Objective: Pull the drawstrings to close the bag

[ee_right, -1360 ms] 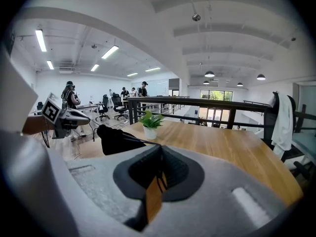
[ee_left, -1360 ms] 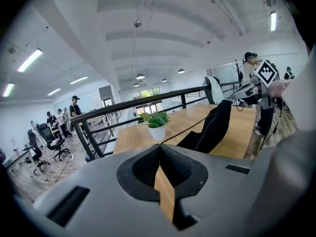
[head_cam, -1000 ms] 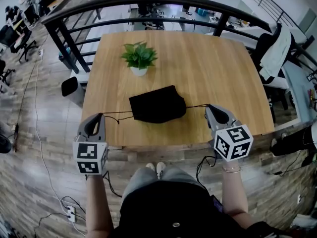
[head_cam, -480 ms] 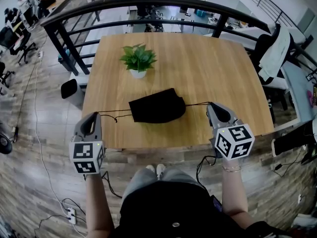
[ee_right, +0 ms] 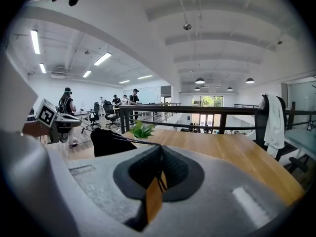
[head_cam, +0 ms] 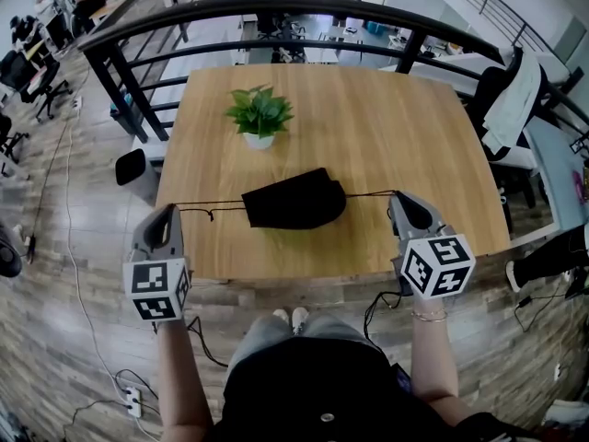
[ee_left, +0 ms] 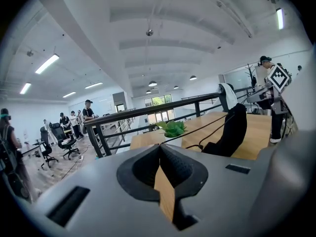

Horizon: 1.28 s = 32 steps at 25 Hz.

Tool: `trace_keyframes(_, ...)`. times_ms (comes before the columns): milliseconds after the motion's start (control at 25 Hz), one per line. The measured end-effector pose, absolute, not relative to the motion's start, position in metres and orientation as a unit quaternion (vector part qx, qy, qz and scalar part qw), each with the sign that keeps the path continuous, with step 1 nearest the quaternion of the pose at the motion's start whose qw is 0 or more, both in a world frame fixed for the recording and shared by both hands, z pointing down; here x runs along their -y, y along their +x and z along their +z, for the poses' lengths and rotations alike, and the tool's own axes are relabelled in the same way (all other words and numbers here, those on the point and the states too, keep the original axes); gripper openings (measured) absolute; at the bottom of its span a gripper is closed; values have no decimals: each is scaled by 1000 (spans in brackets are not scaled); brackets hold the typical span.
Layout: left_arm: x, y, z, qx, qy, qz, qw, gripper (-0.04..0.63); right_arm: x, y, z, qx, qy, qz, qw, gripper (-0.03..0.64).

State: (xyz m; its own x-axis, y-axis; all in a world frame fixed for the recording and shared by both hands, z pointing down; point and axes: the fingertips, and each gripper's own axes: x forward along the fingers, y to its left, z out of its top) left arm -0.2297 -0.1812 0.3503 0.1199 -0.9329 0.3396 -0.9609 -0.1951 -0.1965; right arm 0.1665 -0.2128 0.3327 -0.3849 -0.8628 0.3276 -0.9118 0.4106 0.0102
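A black drawstring bag [head_cam: 294, 201] lies on the wooden table [head_cam: 368, 118], near its front edge. One black drawstring [head_cam: 212, 205] runs taut from the bag's left side to my left gripper [head_cam: 171, 212], which is shut on the cord. The other drawstring [head_cam: 370, 193] stretches right to my right gripper [head_cam: 398, 197], shut on that cord. In the left gripper view the bag [ee_left: 230, 130] stands past the closed jaws, the drawstring [ee_left: 207, 127] leading back to them. In the right gripper view the bag [ee_right: 109, 141] sits left of the jaws, the cord [ee_right: 159, 177] pinched between them.
A small potted plant [head_cam: 259, 116] in a white pot stands behind the bag. A black railing [head_cam: 276, 12] curves round the table's far side. A chair with a white garment [head_cam: 508, 95] is at the right. Cables [head_cam: 129, 376] lie on the wooden floor.
My left gripper has moved outward to the left, and the right one slightly to the right. Both drawstrings have straightened and gone taut, with a longer length of the left cord showing.
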Motion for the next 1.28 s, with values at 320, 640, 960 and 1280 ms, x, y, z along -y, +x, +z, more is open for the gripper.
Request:
trace_keyframes(320, 182, -237, 347, 643, 738, 206, 21, 18, 214, 168, 334, 825, 541, 91, 134, 0)
trace_keyframes(640, 180, -246, 347, 652, 731, 200, 31, 18, 212, 169, 335, 823, 544, 92, 134, 0)
trace_keyframes(960, 177, -251, 352, 658, 726, 197, 39, 18, 207, 171, 341, 820, 547, 97, 137, 0)
trace_keyframes(1280, 173, -255, 360, 662, 720, 201, 53, 18, 203, 170, 354, 822, 540, 111, 146, 0)
